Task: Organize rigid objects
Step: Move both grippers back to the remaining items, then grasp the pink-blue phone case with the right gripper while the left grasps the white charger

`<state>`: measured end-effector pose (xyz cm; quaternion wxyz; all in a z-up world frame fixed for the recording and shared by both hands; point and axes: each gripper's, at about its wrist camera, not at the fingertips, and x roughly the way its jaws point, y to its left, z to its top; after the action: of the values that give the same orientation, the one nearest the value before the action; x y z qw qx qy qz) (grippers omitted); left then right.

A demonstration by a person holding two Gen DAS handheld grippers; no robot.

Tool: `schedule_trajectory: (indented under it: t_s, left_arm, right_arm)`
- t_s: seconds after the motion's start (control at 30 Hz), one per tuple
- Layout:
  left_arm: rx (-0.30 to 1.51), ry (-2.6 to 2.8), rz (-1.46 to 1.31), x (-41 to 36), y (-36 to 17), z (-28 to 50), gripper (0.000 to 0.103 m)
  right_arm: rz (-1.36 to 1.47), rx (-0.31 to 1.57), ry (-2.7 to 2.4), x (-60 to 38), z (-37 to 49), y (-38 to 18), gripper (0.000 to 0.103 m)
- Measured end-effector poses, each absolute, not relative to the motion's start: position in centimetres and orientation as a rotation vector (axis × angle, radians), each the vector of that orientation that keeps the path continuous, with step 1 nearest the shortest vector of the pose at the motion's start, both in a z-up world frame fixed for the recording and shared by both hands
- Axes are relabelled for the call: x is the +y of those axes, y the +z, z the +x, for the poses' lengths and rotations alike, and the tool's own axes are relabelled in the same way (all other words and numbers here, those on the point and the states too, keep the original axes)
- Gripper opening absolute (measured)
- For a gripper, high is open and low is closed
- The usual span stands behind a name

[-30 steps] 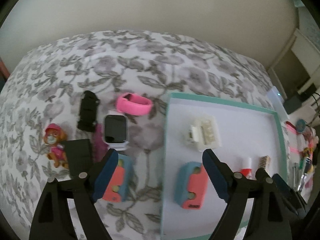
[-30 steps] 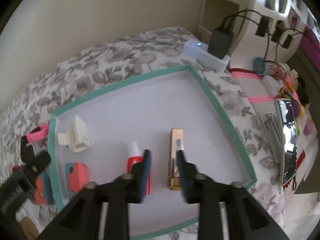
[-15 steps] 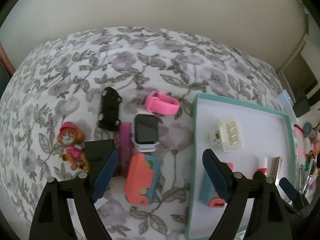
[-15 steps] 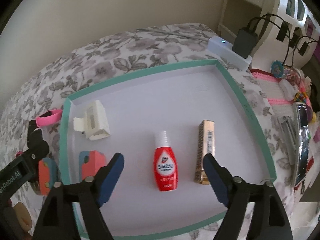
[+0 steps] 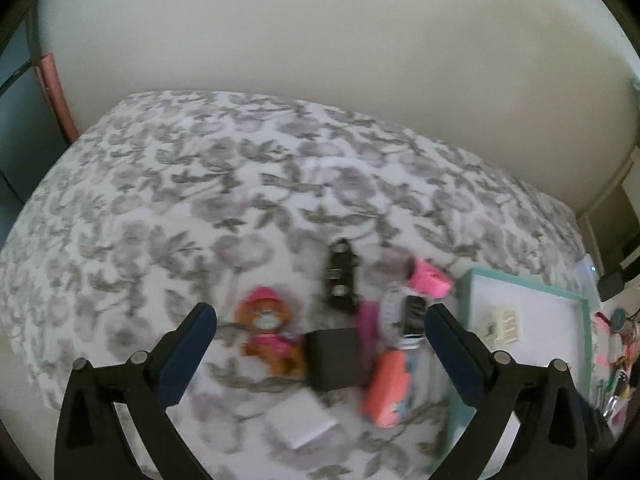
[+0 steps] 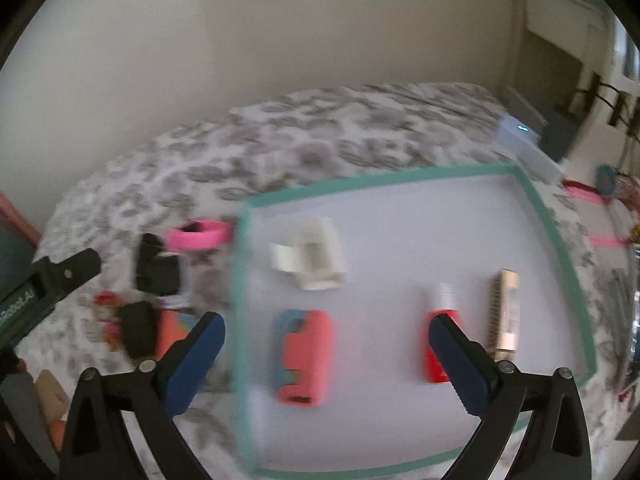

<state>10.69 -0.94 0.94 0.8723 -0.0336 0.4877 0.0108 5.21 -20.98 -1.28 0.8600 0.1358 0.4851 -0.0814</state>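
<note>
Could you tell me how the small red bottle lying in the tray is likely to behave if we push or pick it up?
The red bottle lies on its side on the tray's smooth white floor, so a push would probably roll or slide it. Its rounded body might slip between flat pads unless gripped across the middle. It looks small and plastic, so likely light and fairly stiff.

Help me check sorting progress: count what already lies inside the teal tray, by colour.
Inside the teal tray:
White clip: 1
Coral-and-blue block: 1
Red bottle: 1
Gold bar: 1
Total: 4
</note>
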Motion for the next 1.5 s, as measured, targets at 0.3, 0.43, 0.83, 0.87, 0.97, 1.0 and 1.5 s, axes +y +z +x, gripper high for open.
schedule_trajectory:
  t_s: [0.3,0.43,0.83,0.87,0.97,1.0,1.5]
  left_arm:
    - [1.108,0.117,-0.084,4.6,-1.0,10.0,0.103]
    - [1.183,0.101,-0.143,5.4,-3.0,10.1,0.103]
    - [1.267,0.067,-0.18,4.1,-5.6,10.7,0.103]
    - [1.268,0.066,-0.178,4.0,-5.6,10.7,0.103]
    - [1.276,0.055,-0.178,3.8,-5.8,10.9,0.103]
    - [1.279,0.051,-0.178,3.7,-5.9,10.9,0.103]
    - [1.302,0.027,-0.163,3.1,-6.4,10.9,0.103]
  right_arm:
    - [0.235,1.039,0.023,-14.3,7.0,-1.1,0.103]
    - [0.197,1.089,0.068,-12.1,7.5,-2.5,0.096]
    - [0.25,1.218,0.074,-11.8,8.4,-7.0,0.072]
    - [0.254,1.221,0.074,-11.9,8.5,-7.2,0.071]
    - [0.237,1.217,0.065,-11.8,8.7,-7.5,0.068]
    - [0.231,1.216,0.064,-11.8,8.8,-7.5,0.065]
    - [0.204,1.217,0.052,-11.2,9.3,-8.2,0.05]
